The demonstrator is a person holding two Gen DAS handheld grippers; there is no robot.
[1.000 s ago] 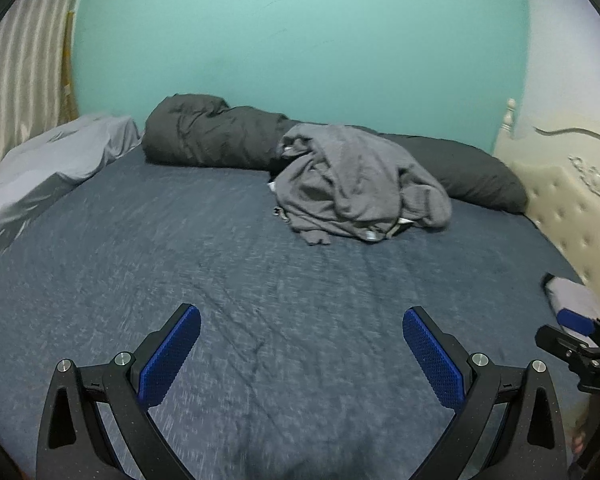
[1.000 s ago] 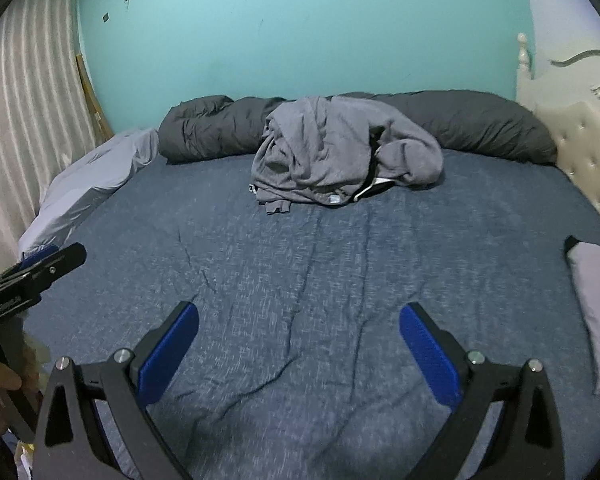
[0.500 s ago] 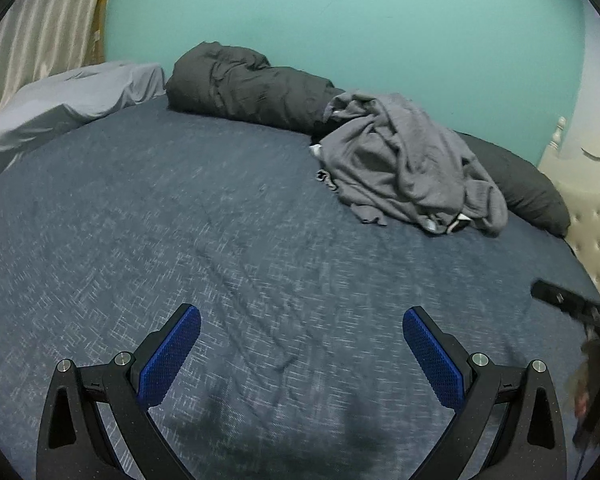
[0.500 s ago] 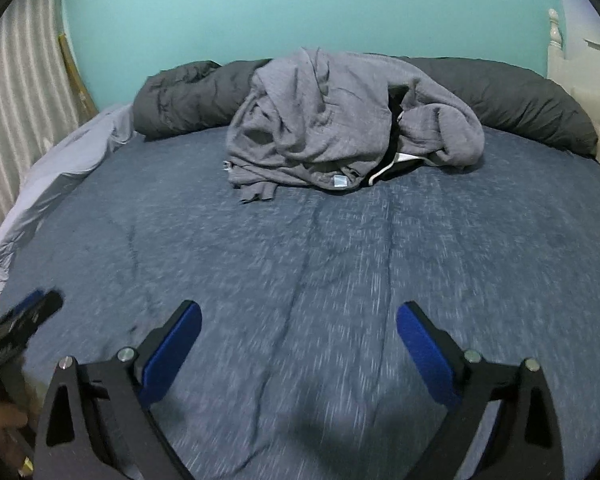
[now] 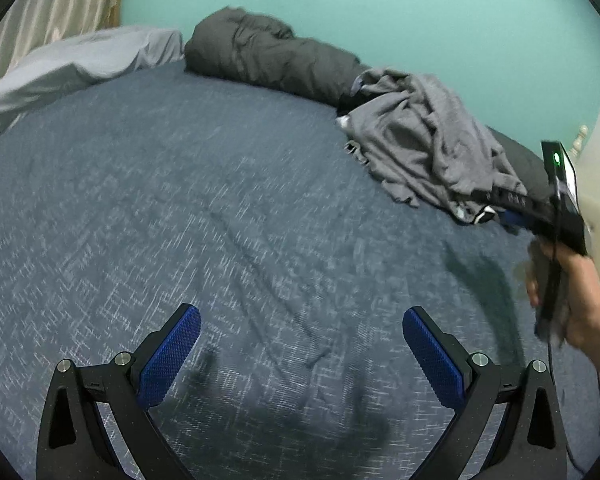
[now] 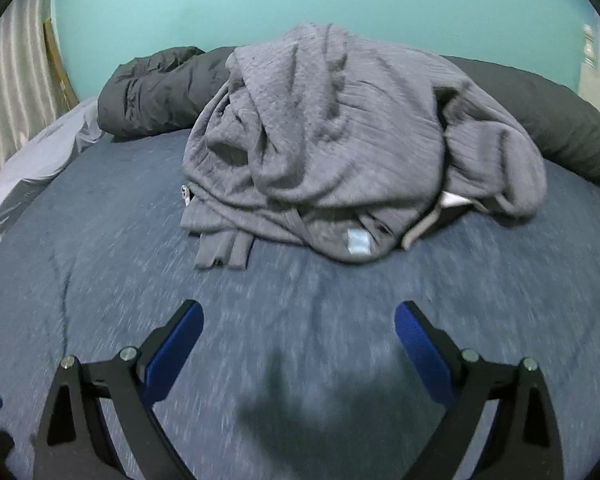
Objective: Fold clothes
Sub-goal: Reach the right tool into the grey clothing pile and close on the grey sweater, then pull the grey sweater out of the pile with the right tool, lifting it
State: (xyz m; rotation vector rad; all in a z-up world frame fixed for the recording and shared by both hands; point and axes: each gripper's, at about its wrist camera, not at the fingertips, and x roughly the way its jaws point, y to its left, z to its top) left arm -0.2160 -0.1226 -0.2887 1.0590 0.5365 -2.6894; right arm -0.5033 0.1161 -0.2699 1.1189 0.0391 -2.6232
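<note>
A gray sweater (image 6: 340, 140) lies in a messy heap on the blue bed (image 6: 100, 260). The right gripper (image 6: 298, 332) hangs near it, its blue fingers (image 6: 176, 344) wide apart, holding nothing

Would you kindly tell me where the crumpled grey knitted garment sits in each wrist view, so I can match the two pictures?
Left wrist view: the crumpled grey knitted garment lies upper right on the bed.
Right wrist view: it fills the upper centre, straight ahead of the open gripper.
Shared landmark: the dark grey rolled duvet behind it, against the turquoise wall.
</note>
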